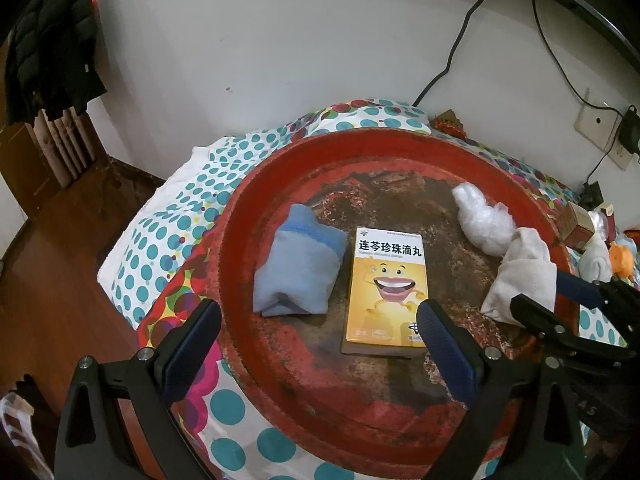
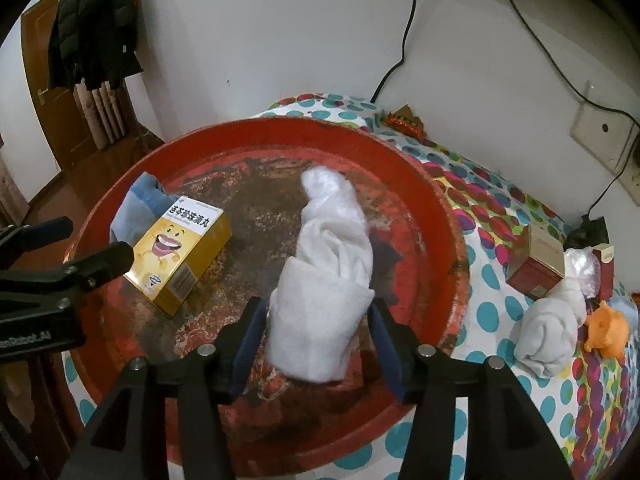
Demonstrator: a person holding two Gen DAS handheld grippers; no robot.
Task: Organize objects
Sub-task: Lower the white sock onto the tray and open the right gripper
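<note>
so left gripper (image 1: 320,320) hangs wide open, holding nothing, over the near part of the red tray (image 1: 248,216); blue sock (image 1: 298,268) lies left in the tray, just beside the yellow box (image 1: 386,280). right gripper (image 2: 318,320) has its fingers (image 2: 248,332) around a white sock (image 2: 320,300) inside the tray, contact unclear so cannot tell the grip; another white sock (image 2: 550,334) and orange toy (image 2: 606,330) sit on the dotted cloth (image 2: 492,280) at right.

Black jacket (image 2: 94,20) hangs by door (image 2: 48,92) — wall socket (image 2: 604,136) (cables plugged in).
</note>
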